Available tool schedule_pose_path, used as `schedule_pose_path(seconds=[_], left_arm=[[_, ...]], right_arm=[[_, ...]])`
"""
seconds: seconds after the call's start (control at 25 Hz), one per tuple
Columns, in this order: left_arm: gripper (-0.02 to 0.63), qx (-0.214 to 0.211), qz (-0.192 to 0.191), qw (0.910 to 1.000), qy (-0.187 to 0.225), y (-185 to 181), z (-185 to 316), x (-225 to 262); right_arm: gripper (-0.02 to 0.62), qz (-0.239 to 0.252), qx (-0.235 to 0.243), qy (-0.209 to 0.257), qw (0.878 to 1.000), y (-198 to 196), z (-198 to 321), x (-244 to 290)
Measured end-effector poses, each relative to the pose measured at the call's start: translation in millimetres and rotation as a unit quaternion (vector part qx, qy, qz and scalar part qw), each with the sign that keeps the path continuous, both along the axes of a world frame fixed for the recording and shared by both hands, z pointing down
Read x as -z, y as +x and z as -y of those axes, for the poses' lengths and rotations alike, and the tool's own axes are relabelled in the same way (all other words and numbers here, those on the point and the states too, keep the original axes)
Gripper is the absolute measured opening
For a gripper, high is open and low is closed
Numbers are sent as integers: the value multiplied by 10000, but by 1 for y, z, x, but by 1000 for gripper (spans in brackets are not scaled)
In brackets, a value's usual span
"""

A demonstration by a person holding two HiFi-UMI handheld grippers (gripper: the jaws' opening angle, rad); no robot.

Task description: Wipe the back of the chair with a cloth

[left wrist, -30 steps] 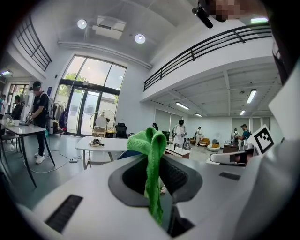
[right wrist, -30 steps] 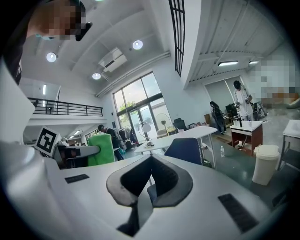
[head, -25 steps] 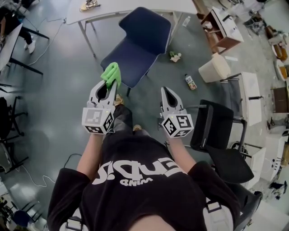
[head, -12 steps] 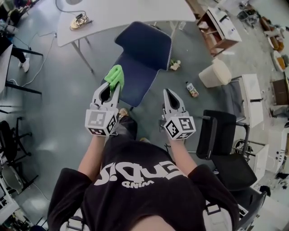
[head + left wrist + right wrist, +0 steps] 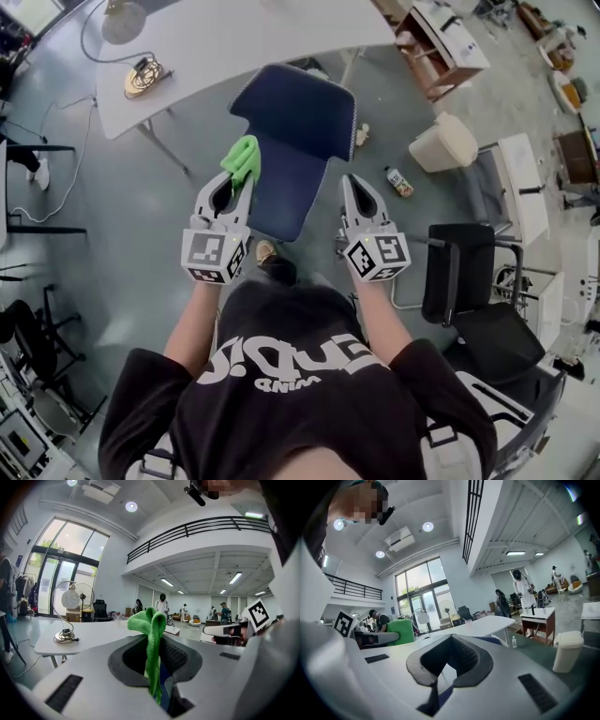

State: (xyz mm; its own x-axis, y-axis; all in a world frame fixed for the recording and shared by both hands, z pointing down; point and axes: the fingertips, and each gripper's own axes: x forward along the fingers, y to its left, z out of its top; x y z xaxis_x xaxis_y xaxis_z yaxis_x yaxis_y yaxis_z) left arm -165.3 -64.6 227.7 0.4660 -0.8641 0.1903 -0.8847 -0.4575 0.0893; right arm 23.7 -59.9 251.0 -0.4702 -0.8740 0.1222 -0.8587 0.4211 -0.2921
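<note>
A dark blue chair [image 5: 298, 122] stands on the grey floor just ahead of both grippers in the head view, beside a white table. My left gripper [image 5: 240, 180] is shut on a bright green cloth [image 5: 243, 157], which bunches up above the fingertips at the chair's left edge. In the left gripper view the green cloth [image 5: 150, 623] hangs down between the jaws of the left gripper [image 5: 157, 644]. My right gripper [image 5: 350, 184] hovers at the chair's right edge, shut and empty. In the right gripper view the right gripper [image 5: 451, 639] holds nothing between its jaws.
A white table [image 5: 234, 37] with a coiled cable [image 5: 141, 77] stands behind the chair. A bottle [image 5: 398, 181] lies on the floor to the right, near a white bin [image 5: 443, 142]. A black chair [image 5: 464, 281] is close at my right.
The person has stepped toward the blue chair, which now lies directly ahead of both grippers. The left gripper still holds the cloth and the right stays shut.
</note>
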Motion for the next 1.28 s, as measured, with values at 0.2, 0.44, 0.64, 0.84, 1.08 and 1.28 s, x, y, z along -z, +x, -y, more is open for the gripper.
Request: schedule_pose_path(seconds=[0.2, 0.44, 0.64, 0.84, 1.08, 1.28], left_arm=[[57, 2, -134, 9999, -109, 0, 24, -7], [57, 24, -219, 9997, -99, 9, 52, -13], [57, 55, -198, 9998, -30, 14, 84, -24], [57, 125, -184, 9997, -64, 7, 113, -49], [57, 48, -92, 9999, -88, 6, 140, -88], [57, 66, -82, 9998, -142, 6, 149, -124]], right_arm=[[-12, -3, -42, -57, 10000, 0, 20, -4], [-13, 57, -14, 6, 10000, 3, 47, -13], [-12, 46, -87, 94, 9999, 9, 79, -25], [-12, -16, -161, 77, 9998, 11, 104, -49], [-12, -201, -169, 92, 9996, 20, 123, -80], [-12, -103, -195, -10, 9998, 22, 123, -114]])
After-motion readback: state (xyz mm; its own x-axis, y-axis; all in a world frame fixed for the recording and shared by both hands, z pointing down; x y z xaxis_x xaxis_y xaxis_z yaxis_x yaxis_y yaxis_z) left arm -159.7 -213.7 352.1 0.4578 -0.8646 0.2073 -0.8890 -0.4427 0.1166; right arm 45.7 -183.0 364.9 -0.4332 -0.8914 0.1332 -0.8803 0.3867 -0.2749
